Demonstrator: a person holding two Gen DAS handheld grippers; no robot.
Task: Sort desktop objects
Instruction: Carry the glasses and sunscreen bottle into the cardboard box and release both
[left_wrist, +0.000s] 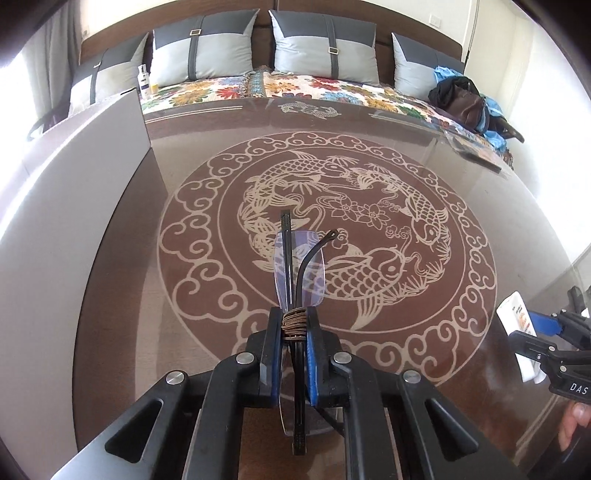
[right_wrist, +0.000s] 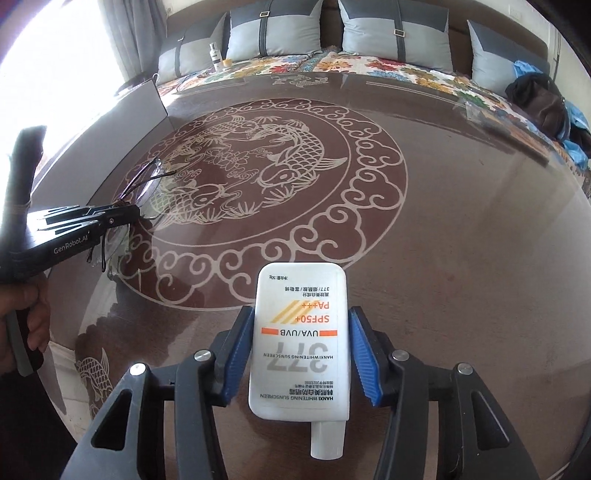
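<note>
Folded glasses (left_wrist: 295, 273) in left gripper (left_wrist: 293, 325), sunscreen tube (right_wrist: 299, 339) in right gripper (right_wrist: 300, 354), both above table (left_wrist: 461, 229); bed (left_wrist: 295, 86) behind.

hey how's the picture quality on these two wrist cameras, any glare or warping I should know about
Left wrist view: strong fisheye bending of the table edge, window glare washing out the left side, glasses in the left gripper sharp. Right wrist view: blown-out window at upper left, sheen across the tabletop, sunscreen bottle label crisp in the right gripper.
</note>
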